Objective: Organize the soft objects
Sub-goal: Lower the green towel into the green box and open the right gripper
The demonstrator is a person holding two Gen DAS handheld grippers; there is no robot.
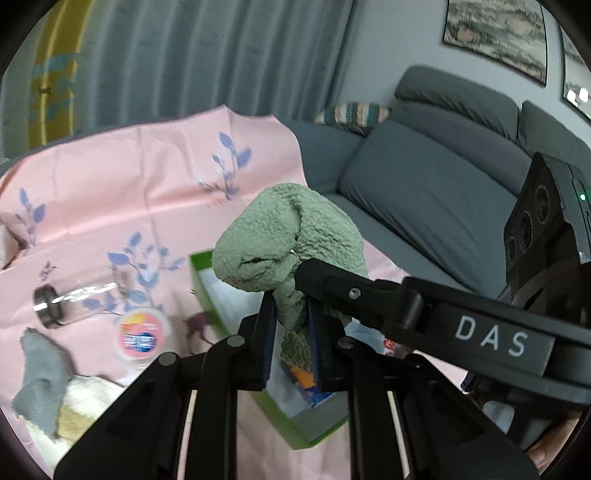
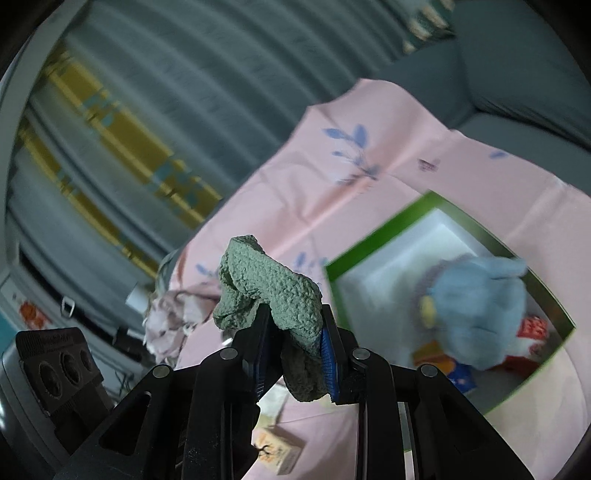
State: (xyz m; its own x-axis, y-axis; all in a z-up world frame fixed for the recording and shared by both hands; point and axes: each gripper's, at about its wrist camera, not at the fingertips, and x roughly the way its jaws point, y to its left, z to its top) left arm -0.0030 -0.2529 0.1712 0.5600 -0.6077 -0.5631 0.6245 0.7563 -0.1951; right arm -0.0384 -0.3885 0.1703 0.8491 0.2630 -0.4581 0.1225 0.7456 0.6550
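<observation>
Pink cloth [image 1: 110, 192] under green towel [image 1: 291, 236], both grippers' fingers [image 1: 266, 328] clamped.

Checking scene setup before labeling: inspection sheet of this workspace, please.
Surface: pink floral cloth, creased.
Job's things: green towel held above green box; blue plush inside box; grey cloth lying loose.
Clutter: glass jar on its side, round tub, small carton.
Grippers: left tongs and right tongs both clamp the towel.
Cables: nothing seen.
Surroundings: grey sofa, curtain, framed picture.
</observation>
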